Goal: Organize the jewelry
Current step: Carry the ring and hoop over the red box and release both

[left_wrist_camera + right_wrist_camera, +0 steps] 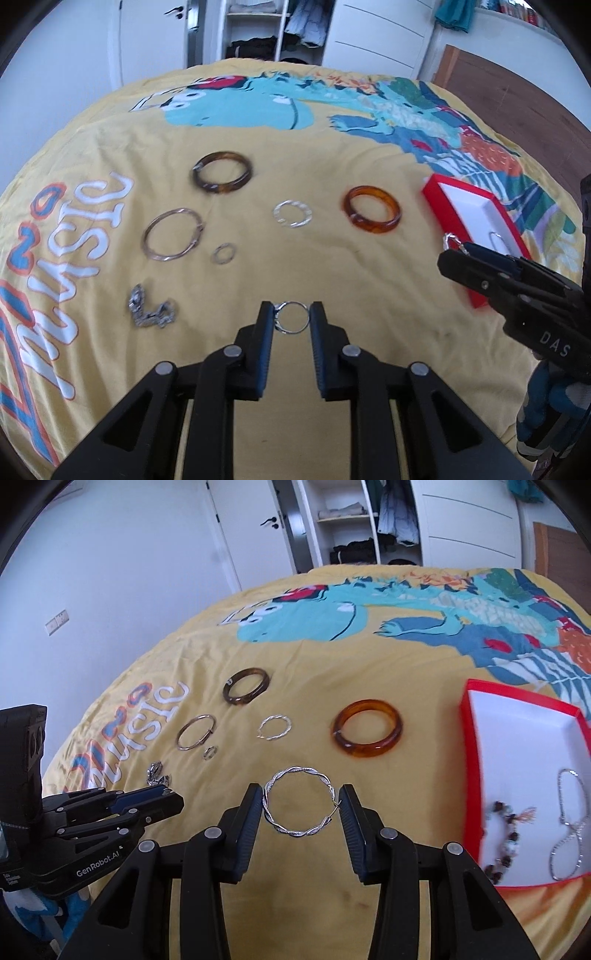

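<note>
My left gripper point(291, 319) is shut on a small silver ring point(284, 330), pinched upright between its tips above the yellow bedspread point(332, 280). My right gripper point(301, 801) is shut on a twisted silver hoop earring point(295, 832), held at its two sides. To the right lies the red box point(469, 738) with a white inside; a beaded bracelet point(504, 845) and a silver chain point(569, 830) lie in it. In the left wrist view the right gripper point(452, 254) hangs over the box's near corner point(436, 184).
On the bedspread lie a dark bangle point(221, 190), an amber bangle point(373, 228), a second twisted hoop point(280, 218), a thin large hoop point(147, 240), a small ring point(216, 258) and a silver chain heap point(147, 314). A wardrobe and a door stand beyond the bed.
</note>
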The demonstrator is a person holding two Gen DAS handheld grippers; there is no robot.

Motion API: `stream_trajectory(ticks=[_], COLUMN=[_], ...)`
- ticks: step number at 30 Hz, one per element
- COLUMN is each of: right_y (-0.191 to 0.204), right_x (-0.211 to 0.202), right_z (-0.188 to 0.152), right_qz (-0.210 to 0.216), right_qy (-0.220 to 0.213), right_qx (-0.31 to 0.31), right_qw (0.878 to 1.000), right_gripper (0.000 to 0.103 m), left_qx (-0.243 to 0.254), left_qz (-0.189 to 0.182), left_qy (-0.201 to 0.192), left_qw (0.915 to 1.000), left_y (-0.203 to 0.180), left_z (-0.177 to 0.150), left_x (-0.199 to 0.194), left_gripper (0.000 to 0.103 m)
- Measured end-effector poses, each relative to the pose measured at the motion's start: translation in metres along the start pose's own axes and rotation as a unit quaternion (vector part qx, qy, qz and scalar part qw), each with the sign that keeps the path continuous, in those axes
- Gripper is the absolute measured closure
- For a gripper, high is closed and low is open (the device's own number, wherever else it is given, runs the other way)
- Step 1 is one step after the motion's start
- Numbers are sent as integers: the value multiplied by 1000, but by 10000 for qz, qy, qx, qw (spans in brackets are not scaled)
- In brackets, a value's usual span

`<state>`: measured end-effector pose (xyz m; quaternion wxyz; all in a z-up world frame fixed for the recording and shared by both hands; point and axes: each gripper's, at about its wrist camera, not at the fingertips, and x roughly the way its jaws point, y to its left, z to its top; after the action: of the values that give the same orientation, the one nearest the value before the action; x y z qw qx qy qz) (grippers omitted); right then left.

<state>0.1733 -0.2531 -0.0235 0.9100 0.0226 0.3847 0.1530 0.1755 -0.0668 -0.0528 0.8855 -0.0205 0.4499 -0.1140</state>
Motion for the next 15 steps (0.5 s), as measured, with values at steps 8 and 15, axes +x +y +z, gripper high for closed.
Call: stream_trajectory(ticks=[8,15], right_y=[-85,-174], right_x=[-41,-47], right_z=[-1,8], right_qz=[-650,-1095], right_qy=[-173,-109], right_qx=[336,606], right_qw=[9972,9921], right_gripper=[61,61], left_qx=[496,980], left_qz=[-604,-1154], left_qy=[-47,21], left_qw=[9969,9885], left_y=[-88,-183], left_z=[34,71], left_x=[14,53], left_gripper=[85,85])
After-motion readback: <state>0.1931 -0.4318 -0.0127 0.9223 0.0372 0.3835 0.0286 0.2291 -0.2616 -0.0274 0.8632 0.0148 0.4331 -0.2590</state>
